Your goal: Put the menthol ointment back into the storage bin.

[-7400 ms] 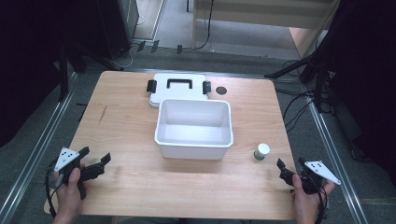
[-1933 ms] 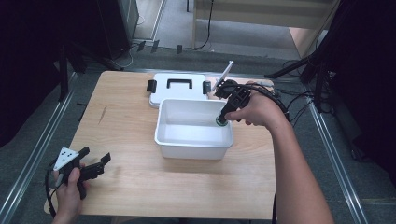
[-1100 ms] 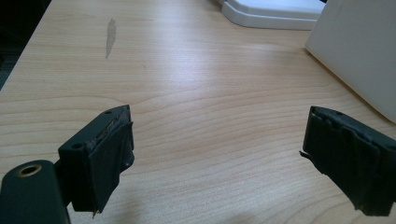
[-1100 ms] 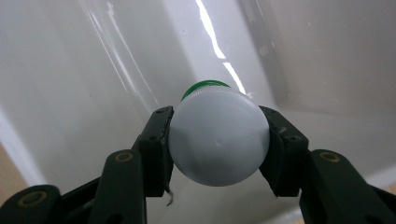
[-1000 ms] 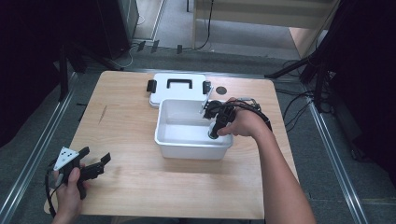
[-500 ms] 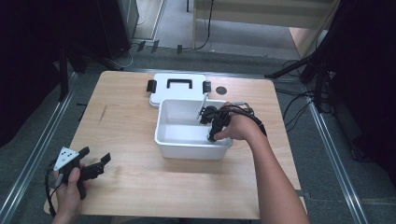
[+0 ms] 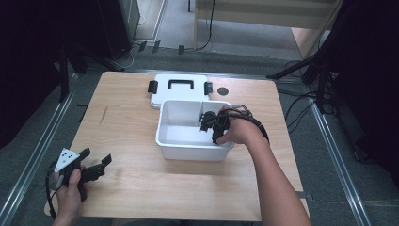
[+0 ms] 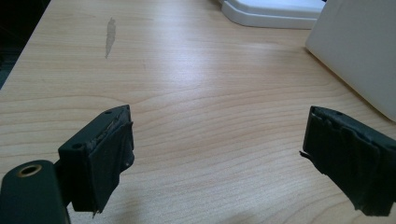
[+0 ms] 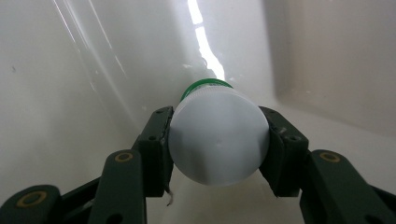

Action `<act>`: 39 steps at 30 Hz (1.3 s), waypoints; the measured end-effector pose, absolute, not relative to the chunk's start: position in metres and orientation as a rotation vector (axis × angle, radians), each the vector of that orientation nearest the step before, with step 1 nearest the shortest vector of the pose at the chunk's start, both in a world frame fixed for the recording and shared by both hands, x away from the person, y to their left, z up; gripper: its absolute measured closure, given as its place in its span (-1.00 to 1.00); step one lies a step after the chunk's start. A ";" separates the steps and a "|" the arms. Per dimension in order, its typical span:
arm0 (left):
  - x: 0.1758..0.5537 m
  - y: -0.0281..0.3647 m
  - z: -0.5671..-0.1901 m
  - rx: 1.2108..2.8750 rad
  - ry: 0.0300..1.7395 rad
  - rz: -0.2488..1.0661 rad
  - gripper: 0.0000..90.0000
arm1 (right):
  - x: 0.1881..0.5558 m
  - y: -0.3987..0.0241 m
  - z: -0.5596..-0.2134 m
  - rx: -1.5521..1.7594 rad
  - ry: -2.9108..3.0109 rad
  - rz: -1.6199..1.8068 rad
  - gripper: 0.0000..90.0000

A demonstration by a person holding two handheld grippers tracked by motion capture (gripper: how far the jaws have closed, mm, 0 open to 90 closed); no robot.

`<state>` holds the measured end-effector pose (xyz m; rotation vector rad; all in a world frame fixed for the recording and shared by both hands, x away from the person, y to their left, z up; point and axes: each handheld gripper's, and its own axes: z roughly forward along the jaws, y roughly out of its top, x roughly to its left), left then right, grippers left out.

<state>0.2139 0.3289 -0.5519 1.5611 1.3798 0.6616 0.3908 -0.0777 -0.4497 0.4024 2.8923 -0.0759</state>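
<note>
A white plastic bin (image 7: 165,141) stands in the middle of the wooden table. Inside its right half my right gripper (image 7: 207,126) reaches down, shut on a small white bottle (image 9: 218,137) with a green cap. That bottle lies on its side between the jaws, its base toward the camera, just above the bin's white floor (image 9: 70,93). My left gripper (image 7: 96,165) rests at the table's front left corner, open, with bare wood between its fingers (image 8: 105,161).
The bin's white lid (image 7: 179,89) with a black handle and black clips lies flat behind the bin. A small dark round disc (image 7: 223,91) sits right of the lid. A grey scuff (image 7: 103,115) marks the wood at left.
My right gripper picked the bottle up from the table's right side, carried it over the bin and has lowered it inside. The left gripper has stayed put.
</note>
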 end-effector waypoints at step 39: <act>0.214 0.329 -0.552 1.561 1.382 0.660 -0.80 | 0.382 -0.087 -0.415 0.449 2.876 0.146 -0.07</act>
